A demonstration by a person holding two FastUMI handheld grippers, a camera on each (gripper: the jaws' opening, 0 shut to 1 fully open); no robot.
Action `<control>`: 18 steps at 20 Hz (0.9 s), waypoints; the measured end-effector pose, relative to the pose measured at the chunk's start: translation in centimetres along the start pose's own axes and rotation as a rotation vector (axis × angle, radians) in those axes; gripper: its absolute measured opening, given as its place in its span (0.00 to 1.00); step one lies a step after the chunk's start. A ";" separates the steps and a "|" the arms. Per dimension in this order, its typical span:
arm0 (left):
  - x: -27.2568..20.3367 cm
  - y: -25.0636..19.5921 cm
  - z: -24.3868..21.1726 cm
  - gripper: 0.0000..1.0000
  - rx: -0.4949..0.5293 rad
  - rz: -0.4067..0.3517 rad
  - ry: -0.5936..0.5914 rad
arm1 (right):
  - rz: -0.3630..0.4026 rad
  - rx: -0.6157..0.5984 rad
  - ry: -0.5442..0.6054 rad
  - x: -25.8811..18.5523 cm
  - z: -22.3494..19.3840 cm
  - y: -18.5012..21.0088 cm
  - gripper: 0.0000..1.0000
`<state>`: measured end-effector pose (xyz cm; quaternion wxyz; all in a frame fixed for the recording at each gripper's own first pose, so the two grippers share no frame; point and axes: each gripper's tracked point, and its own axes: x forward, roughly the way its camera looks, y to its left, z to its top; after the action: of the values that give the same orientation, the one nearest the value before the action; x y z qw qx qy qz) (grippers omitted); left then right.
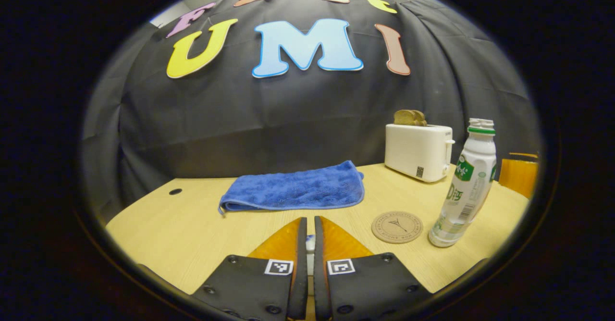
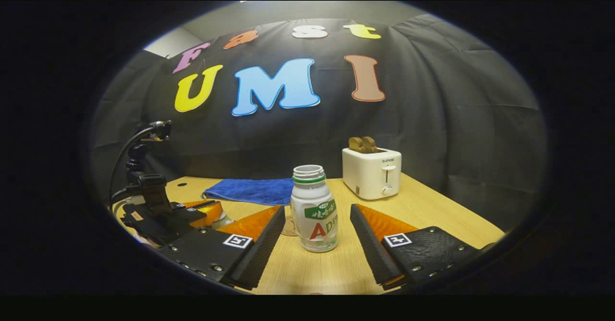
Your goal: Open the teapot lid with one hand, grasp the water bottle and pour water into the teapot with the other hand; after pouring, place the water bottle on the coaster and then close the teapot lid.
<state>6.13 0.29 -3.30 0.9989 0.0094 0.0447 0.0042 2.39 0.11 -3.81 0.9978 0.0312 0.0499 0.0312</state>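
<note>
My left gripper is shut low over the table, with a small white piece, the teapot lid, pinched between its fingers. The teapot's body is hidden under them. In the right gripper view that same gripper sits at the left with a pale bit of the teapot below it. The uncapped water bottle stands upright just right of the round cork coaster. My right gripper is open, one finger on each side of the bottle, neither touching it. The coaster peeks out behind the bottle.
A folded blue towel lies mid-table near the back. A white toaster holding bread stands at the back right. An orange object sits at the far right edge. The wooden table has a cable hole at the left.
</note>
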 end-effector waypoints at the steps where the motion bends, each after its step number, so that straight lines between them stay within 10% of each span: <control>1: -0.1 0.0 0.5 0.16 -0.007 -0.005 -0.010 | 0.007 0.009 0.003 0.2 -0.2 0.1 0.84; 10: -1.4 1.3 4.3 0.15 -0.071 -0.047 -0.094 | -0.013 0.021 0.027 1.6 -1.6 -0.3 0.84; 18: -1.4 9.0 4.9 0.15 -0.075 0.059 -0.116 | -0.030 -0.027 0.040 2.9 -2.1 0.1 0.84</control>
<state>5.06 9.18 1.87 0.9989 -0.0265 -0.0139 0.0349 5.08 0.54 -6.15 0.9973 0.0162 0.0699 0.0176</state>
